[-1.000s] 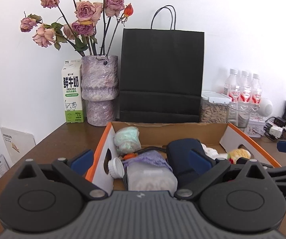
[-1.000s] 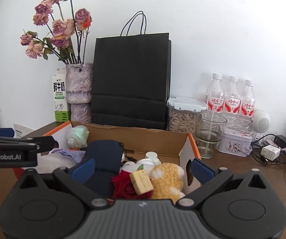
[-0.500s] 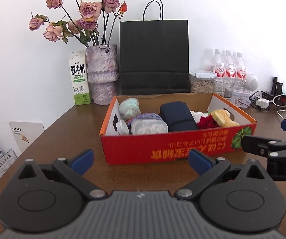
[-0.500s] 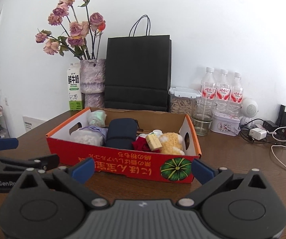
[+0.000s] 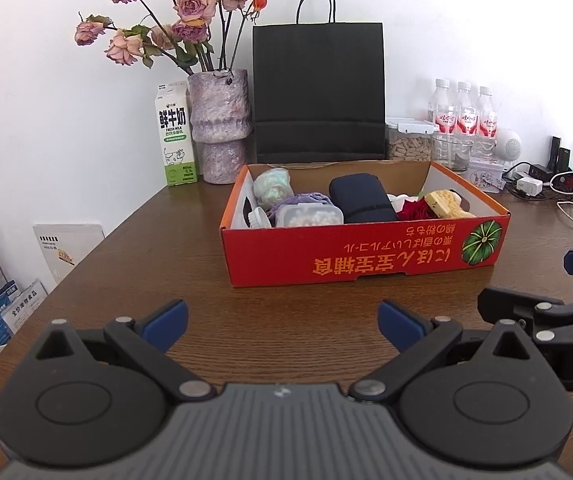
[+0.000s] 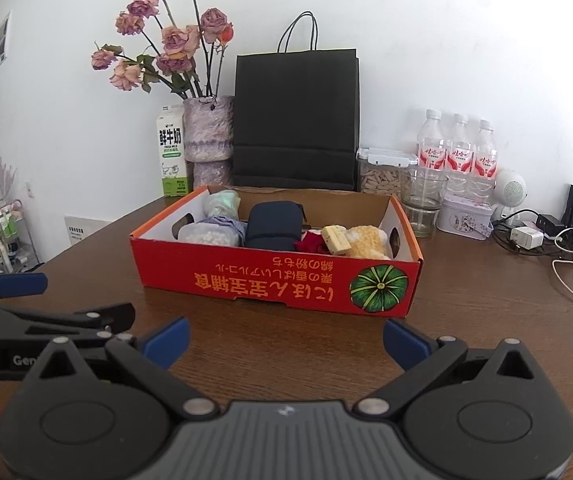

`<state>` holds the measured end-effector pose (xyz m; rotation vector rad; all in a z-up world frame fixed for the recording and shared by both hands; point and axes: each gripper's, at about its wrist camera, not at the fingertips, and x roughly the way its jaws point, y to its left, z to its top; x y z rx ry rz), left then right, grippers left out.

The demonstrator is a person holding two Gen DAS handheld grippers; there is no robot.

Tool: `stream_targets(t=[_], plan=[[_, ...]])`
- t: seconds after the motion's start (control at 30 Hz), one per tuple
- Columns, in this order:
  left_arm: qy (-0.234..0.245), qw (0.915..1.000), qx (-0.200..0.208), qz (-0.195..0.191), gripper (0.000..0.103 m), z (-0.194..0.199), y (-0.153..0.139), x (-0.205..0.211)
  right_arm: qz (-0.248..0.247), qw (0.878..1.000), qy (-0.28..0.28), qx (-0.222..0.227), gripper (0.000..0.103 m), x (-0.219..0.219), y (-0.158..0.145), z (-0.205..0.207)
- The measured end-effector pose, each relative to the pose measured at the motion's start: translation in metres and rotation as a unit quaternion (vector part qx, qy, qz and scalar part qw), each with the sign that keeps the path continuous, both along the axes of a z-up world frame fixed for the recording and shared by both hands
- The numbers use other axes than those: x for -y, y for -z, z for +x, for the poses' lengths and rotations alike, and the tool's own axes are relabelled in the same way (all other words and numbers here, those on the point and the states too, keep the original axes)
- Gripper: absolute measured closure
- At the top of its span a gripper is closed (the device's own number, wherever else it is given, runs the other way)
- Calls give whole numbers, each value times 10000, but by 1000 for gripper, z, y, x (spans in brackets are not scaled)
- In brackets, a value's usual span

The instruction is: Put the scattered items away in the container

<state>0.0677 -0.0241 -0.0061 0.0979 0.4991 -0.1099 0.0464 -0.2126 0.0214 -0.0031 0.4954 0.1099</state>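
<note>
A red cardboard box stands on the brown table. It holds a navy pouch, a clear tub of white pellets, a pale green ball, a red rose, a yellow plush toy and a small wooden block. My left gripper is open and empty, well in front of the box. My right gripper is open and empty, also in front of the box. Each gripper shows at the edge of the other's view.
Behind the box stand a black paper bag, a vase of dried roses, a milk carton, three water bottles, a glass, a tin and a food jar. Chargers and cables lie at the right.
Both grippers have pulled back from over the box toward the table's near side. The box now lies farther ahead. Both stay open and empty.
</note>
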Motion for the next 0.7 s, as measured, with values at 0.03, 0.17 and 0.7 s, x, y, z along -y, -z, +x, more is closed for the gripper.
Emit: stream_targets(t=[0.03, 0.17, 0.7], plan=[[-3, 10000, 11, 0, 0, -1, -1, 0, 7, 10000, 6, -8, 0, 0, 0, 0], [-13, 10000, 25, 10, 0, -2, -1, 0, 19, 10000, 28, -45, 0, 0, 1, -1], [5, 10000, -22, -31, 0, 1, 3, 1, 5, 10000, 52, -83, 0, 1, 5, 1]])
